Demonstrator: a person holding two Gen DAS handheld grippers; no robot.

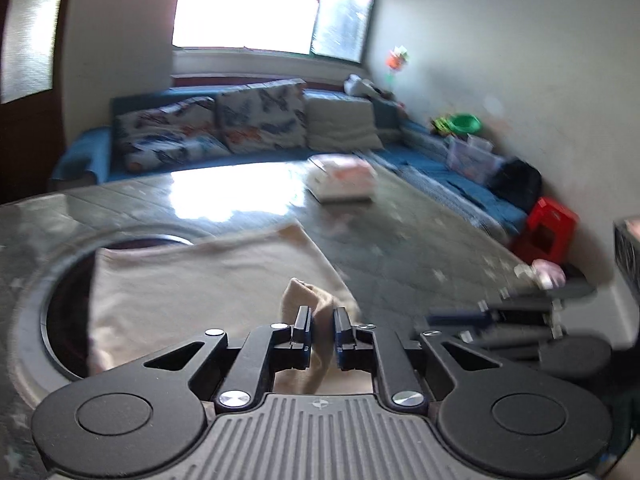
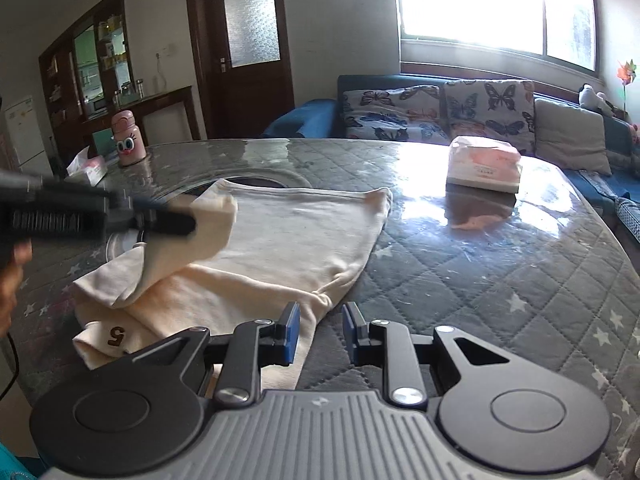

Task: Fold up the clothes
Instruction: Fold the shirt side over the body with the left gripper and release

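The cream shirt (image 2: 280, 240) lies low and left of centre on the quilted, glossy worktop (image 2: 500, 260). The left tongs (image 1: 322, 322) pinch a soft fold; the right tongs (image 2: 320, 330) are a little open, empty. The thin cotton may slip out, because the fold is small

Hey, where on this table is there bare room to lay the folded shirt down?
Bare quilted table lies right of the cream cotton shirt, in front of the white and pink tissue pack. The far left corner is crowded: pink cartoon-eyed bottle and a tissue box. Left tongs hold a shirt fold there.
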